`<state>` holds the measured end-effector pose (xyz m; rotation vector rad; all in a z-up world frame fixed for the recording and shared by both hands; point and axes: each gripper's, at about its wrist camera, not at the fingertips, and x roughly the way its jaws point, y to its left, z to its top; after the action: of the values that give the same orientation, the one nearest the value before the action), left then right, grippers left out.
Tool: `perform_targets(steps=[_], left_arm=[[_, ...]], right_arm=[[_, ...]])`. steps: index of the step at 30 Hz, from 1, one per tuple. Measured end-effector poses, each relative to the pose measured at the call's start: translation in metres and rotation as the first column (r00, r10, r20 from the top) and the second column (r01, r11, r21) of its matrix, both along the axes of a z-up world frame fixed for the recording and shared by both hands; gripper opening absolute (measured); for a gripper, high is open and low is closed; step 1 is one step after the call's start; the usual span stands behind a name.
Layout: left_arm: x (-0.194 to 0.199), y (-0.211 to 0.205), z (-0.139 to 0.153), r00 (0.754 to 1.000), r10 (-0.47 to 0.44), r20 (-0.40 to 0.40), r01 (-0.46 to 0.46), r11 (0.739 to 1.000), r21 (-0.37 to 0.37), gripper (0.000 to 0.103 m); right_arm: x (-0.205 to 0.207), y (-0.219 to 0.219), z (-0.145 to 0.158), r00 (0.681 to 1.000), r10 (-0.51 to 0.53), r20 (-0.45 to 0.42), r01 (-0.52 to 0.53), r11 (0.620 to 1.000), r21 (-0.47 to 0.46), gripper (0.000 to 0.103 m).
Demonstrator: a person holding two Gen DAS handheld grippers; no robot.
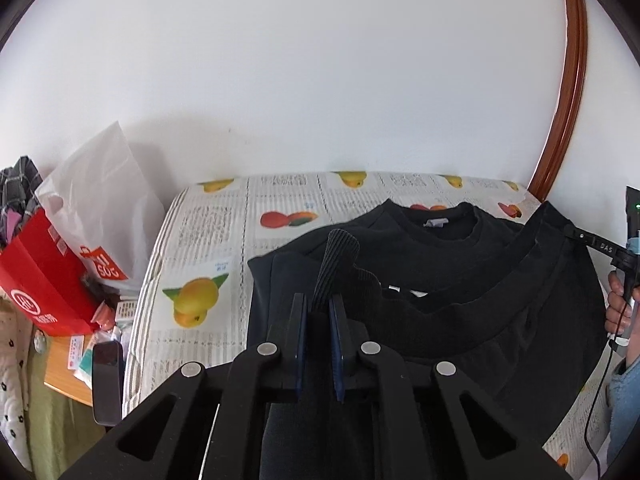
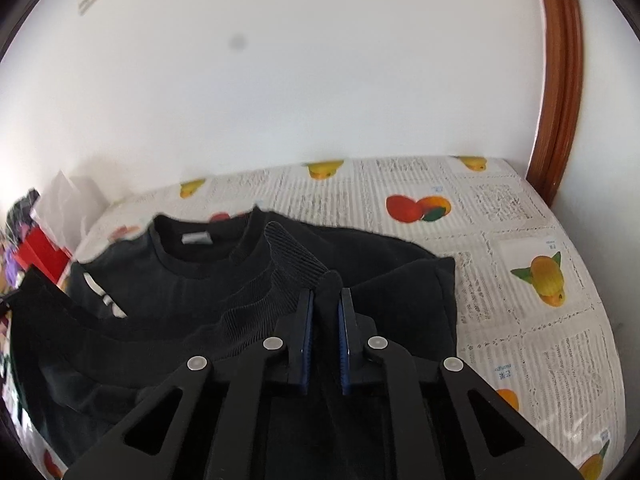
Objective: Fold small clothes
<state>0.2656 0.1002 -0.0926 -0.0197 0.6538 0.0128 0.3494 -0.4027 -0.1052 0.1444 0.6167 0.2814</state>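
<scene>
The left gripper (image 1: 318, 306) is clamped on a ribbed hem fold of the black knit sweatshirt (image 1: 460, 280), which rises between its blue pads. The right gripper (image 2: 326, 300) likewise pinches a ribbed hem fold of that garment. The sweatshirt lies on the fruit-and-newsprint patterned tablecloth (image 2: 500, 240), neckline toward the white wall (image 1: 300, 80), with a red paper bag (image 1: 40, 280) off the table's left

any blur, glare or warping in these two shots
Left wrist view: sharp, evenly lit, no glare; fisheye bows the brown door frame. Right wrist view: softer, the red bag at the left edge is smeared, a grey smudge sits on the white wall, and the black sweatshirt loses detail in shadow.
</scene>
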Motion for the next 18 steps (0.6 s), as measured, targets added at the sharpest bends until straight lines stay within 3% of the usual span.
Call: perform_targets(steps=[4,8,13,18], left_arm=[[0.028,-0.004,-0.004,1.000,0.016,0.003,-0.016,1.000,0.001,0.010],[0.053,0.001,-0.025,0.999,0.023,-0.041,-0.025,0.998,-0.050,0.010],[0.073,0.006,-0.056,0.992,0.053,-0.114,-0.059,0.997,-0.052,0.010],[0.078,0.009,-0.064,0.989,0.052,-0.141,-0.060,0.997,-0.057,0.011]], right_arm=[[-0.010,-0.025,0.012,0.994,-0.073,0.078,0.070,0.997,0.040,0.011],[0.012,-0.041,-0.011,0.993,-0.118,-0.029,0.119,0.992,0.040,0.011],[0.032,-0.029,-0.042,0.985,-0.140,-0.101,0.133,0.988,-0.073,0.011],[0.046,-0.013,-0.060,0.980,-0.166,-0.113,0.141,0.969,-0.202,0.015]])
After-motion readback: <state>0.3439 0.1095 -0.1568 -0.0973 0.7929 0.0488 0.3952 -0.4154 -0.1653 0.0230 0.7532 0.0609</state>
